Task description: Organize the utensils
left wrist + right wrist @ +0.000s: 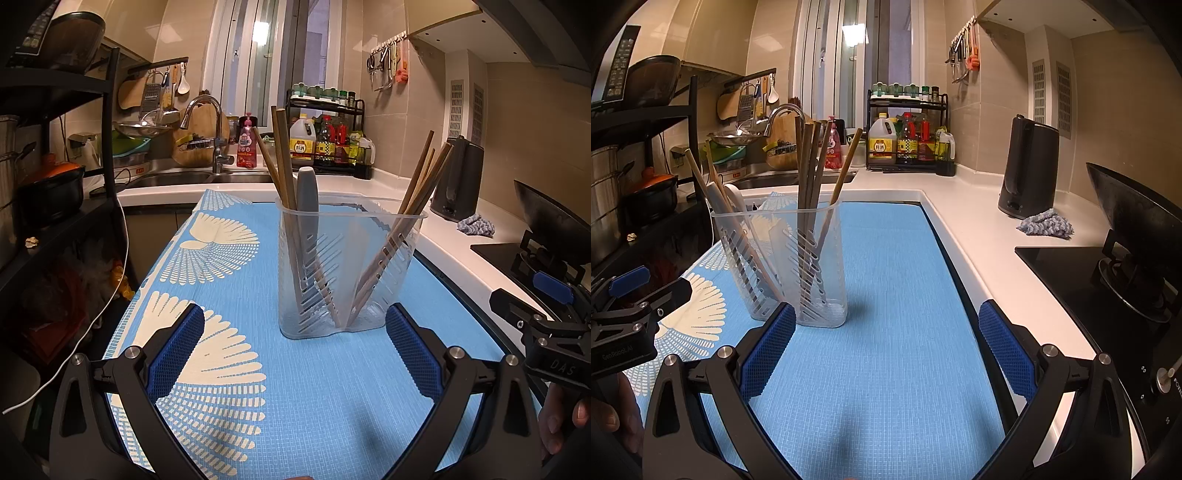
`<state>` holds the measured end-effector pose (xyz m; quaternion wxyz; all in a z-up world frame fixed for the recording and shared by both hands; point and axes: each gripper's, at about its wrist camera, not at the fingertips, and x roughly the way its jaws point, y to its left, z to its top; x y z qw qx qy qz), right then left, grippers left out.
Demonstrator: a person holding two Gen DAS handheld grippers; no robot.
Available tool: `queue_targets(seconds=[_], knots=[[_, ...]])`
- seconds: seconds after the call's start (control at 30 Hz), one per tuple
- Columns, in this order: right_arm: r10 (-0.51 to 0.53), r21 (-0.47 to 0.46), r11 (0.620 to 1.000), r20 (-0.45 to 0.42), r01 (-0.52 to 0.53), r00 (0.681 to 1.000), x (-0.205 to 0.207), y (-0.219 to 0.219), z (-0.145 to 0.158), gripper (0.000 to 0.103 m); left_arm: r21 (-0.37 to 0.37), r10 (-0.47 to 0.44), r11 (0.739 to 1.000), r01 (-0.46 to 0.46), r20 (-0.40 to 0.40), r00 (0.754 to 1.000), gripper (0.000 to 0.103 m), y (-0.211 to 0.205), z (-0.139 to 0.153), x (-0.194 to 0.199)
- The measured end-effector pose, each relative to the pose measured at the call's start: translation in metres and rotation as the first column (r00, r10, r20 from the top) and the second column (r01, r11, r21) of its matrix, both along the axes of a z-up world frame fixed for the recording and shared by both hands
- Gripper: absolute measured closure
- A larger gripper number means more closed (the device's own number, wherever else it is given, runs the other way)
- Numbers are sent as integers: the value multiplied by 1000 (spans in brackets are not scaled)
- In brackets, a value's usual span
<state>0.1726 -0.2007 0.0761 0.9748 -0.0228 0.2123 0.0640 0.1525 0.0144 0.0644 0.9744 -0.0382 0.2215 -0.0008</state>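
Note:
A clear plastic utensil holder [351, 273] with slotted walls stands upright on the blue patterned mat [236, 295]. Its left compartment holds wooden chopsticks [282, 162] and a grey-handled utensil [308, 192]. Its right compartment holds several more chopsticks [421, 181]. My left gripper [295, 347] is open and empty, just in front of the holder. In the right wrist view the holder [783, 266] stands to the left of my right gripper [886, 347], which is open and empty over the mat [886, 295]. The left gripper's body [635, 314] shows at the left edge there.
A white counter [979, 229] runs along the right with a black kettle [1028, 170], a blue-grey cloth [1045, 223] and a black stove with a wok [1137, 229]. A sink with a tap [207, 140] and a condiment rack [325, 136] lie behind. A black shelf [55, 177] stands at left.

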Motion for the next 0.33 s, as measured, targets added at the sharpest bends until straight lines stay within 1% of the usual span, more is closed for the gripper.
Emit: queue_targets(seconds=[0.33], knots=[[0, -1, 1000, 0, 0, 1000, 0, 0, 0, 5, 19, -2, 1000, 2, 2, 1000, 7, -2, 1, -1]])
